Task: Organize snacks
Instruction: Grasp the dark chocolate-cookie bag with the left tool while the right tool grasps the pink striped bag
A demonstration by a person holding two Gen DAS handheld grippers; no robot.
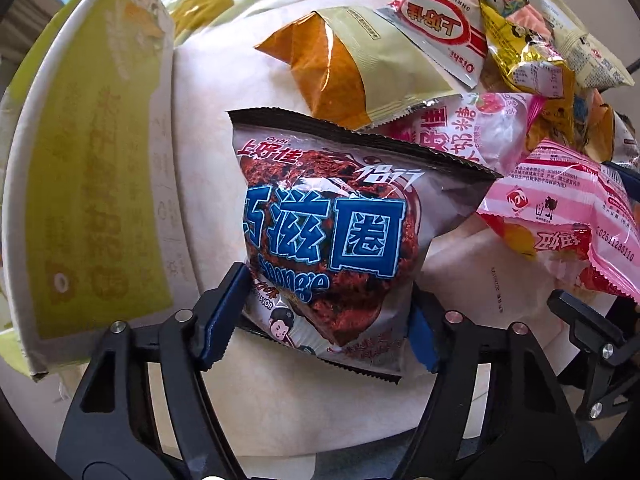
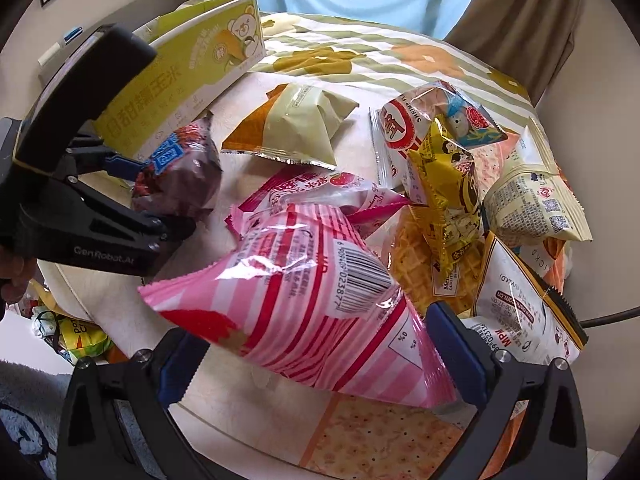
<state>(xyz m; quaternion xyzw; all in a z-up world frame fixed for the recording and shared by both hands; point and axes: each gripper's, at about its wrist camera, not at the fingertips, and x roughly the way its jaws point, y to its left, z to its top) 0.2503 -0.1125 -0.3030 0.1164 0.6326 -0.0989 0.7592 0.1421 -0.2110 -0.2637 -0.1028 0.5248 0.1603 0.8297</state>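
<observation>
A brown chocolate sponge-snack bag (image 1: 328, 220) with blue lettering lies on the pale round table (image 1: 200, 140). My left gripper (image 1: 320, 324) points down over it, and its blue pads press on the bag's lower sides. The right wrist view shows that bag (image 2: 180, 176) pinched by the left gripper (image 2: 164, 196). A pink striped bag (image 2: 312, 300) lies between the wide-apart fingers of my right gripper (image 2: 320, 360). The right pad is at the bag's edge, while the left pad stands clear of it. The same pink bag (image 1: 560, 208) lies at the right of the left wrist view.
A yellow-green carton (image 2: 180, 80) stands on edge at the table's left. An orange and cream bag (image 2: 296, 124) lies behind the brown one. Several more snack bags (image 2: 448, 192) are heaped at the right. Other packets (image 2: 80, 336) lie on the floor at lower left.
</observation>
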